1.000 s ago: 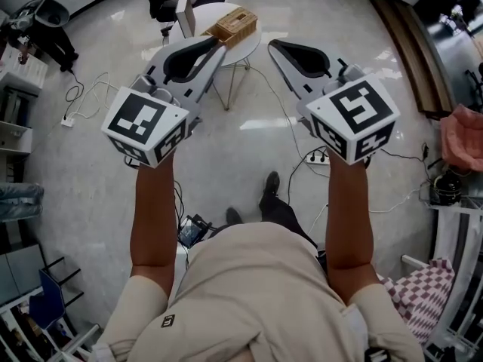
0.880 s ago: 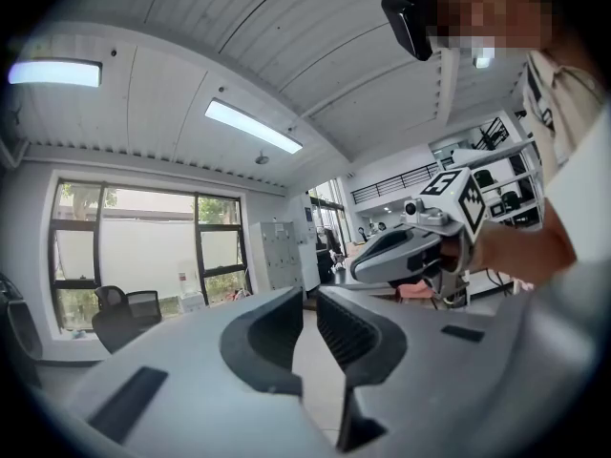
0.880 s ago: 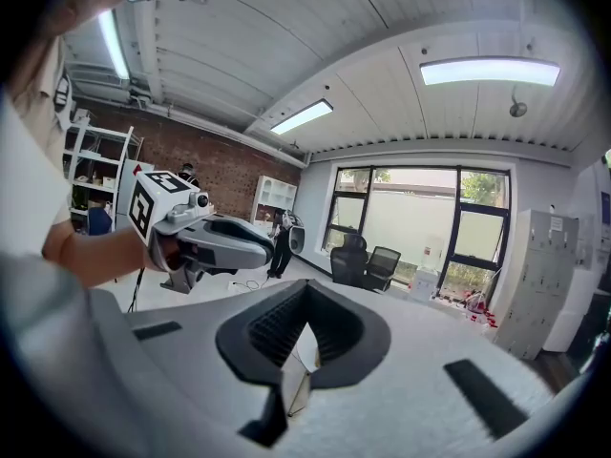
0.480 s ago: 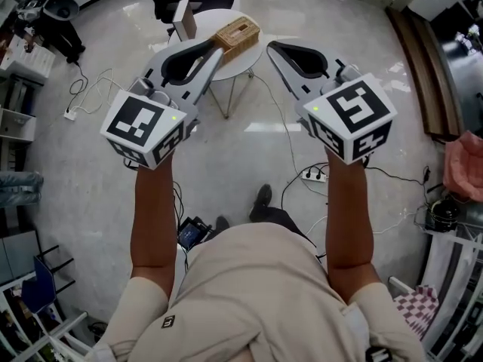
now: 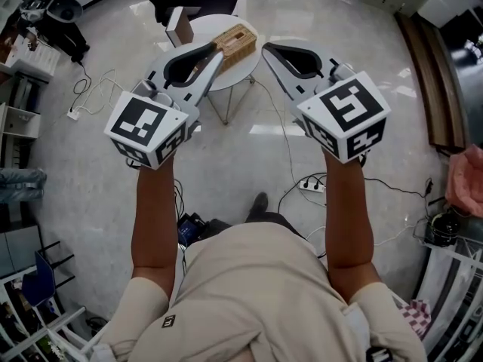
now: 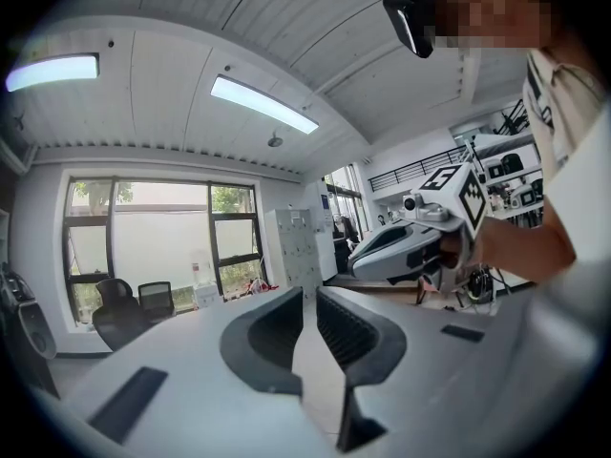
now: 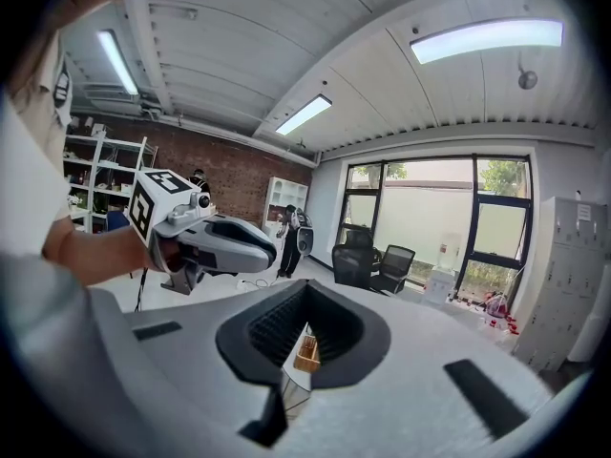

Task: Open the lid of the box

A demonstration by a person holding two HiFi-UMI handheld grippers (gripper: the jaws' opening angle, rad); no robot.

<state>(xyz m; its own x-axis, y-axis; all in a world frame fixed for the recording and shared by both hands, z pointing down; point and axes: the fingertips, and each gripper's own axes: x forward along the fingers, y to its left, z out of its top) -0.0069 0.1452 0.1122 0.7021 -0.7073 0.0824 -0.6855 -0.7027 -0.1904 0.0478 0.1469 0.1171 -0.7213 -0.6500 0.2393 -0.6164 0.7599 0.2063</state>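
I'm holding both grippers out in front of me above the floor. The left gripper [image 5: 219, 50] has its jaws drawn together with nothing between them. The right gripper [image 5: 265, 48] has its jaws meeting at the tips, and it is empty too. The woven box [image 5: 235, 42] sits on the round white table [image 5: 240, 69] at the far side, between the two gripper tips in the head view and untouched. The right gripper view shows it beyond the jaws.
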